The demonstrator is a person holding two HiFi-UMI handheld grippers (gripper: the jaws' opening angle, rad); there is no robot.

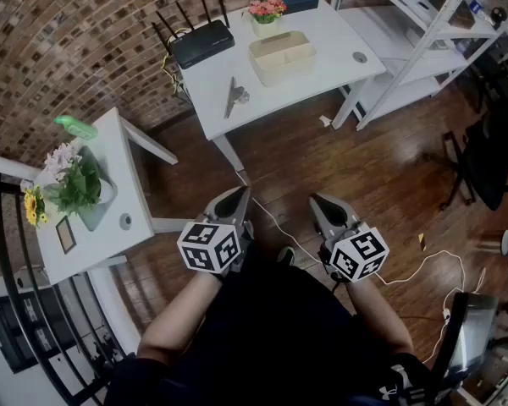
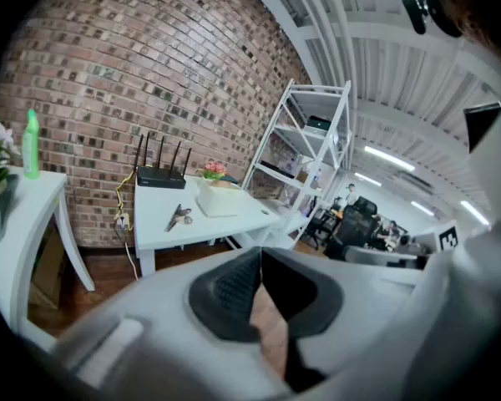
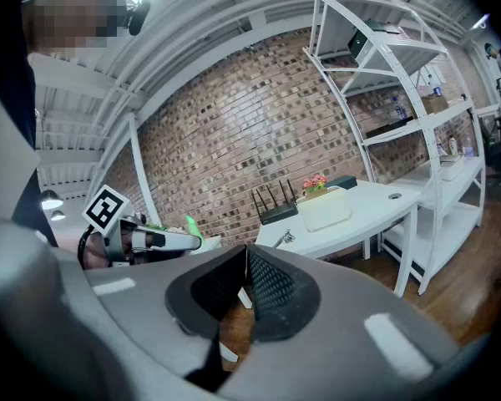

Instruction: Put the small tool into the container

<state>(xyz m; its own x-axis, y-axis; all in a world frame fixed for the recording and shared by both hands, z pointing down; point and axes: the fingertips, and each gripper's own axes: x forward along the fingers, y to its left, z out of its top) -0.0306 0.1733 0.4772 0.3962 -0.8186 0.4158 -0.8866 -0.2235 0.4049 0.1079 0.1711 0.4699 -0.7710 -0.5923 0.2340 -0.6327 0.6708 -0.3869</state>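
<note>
Near: left gripper (image 1: 235, 201) and right gripper (image 1: 322, 205), jaws closed, nothing between them. Far: small tool (image 1: 234, 97) on white table (image 1: 322, 79), left of beige container (image 1: 281, 57), apart from it. Only the head view looks into the container; gripper views show its side wall.
</note>
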